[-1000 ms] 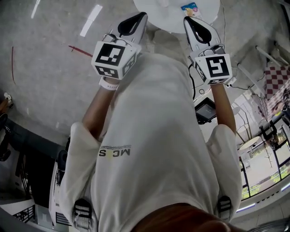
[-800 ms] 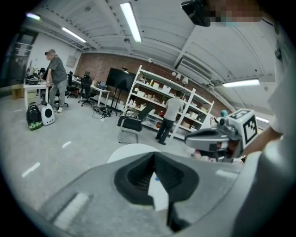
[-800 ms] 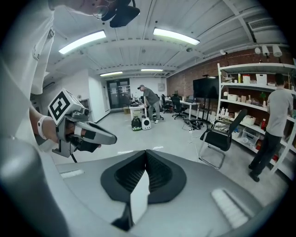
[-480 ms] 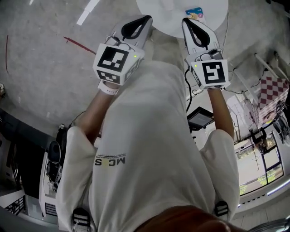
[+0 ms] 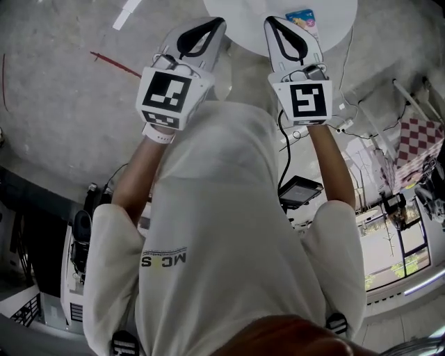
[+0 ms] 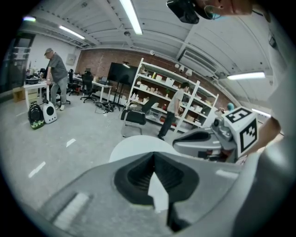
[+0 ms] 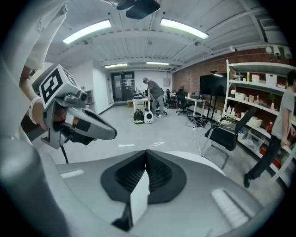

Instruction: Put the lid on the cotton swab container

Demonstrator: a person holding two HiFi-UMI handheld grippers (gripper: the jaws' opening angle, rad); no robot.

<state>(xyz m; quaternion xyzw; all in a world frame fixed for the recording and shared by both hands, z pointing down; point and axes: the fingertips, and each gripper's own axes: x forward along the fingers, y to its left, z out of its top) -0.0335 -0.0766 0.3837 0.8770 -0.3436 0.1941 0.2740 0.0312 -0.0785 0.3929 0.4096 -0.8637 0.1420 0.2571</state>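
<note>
Both grippers are held up in front of a person's chest, pointing at a round white table [image 5: 243,17] at the top of the head view. My left gripper [image 5: 218,21] is shut and empty, its tips over the table's near edge. My right gripper [image 5: 269,20] is also shut with nothing in it. A small colourful pack [image 5: 300,15] lies on the table just right of the right gripper; I cannot tell whether it is the swab container. No lid shows. In the left gripper view my left gripper [image 6: 154,155] has its jaws together; in the right gripper view my right gripper [image 7: 146,152] does too.
A dark flat device [image 5: 299,189] and cables lie on the grey floor to the right. A black chair [image 7: 226,136] stands near the table [image 7: 203,159]. Shelving [image 6: 157,99] lines the brick wall, and people stand by it and at far desks.
Both grippers have drifted left and slightly up in the head view, the right one most, so they now sit closer together. More of the white table shows.
</note>
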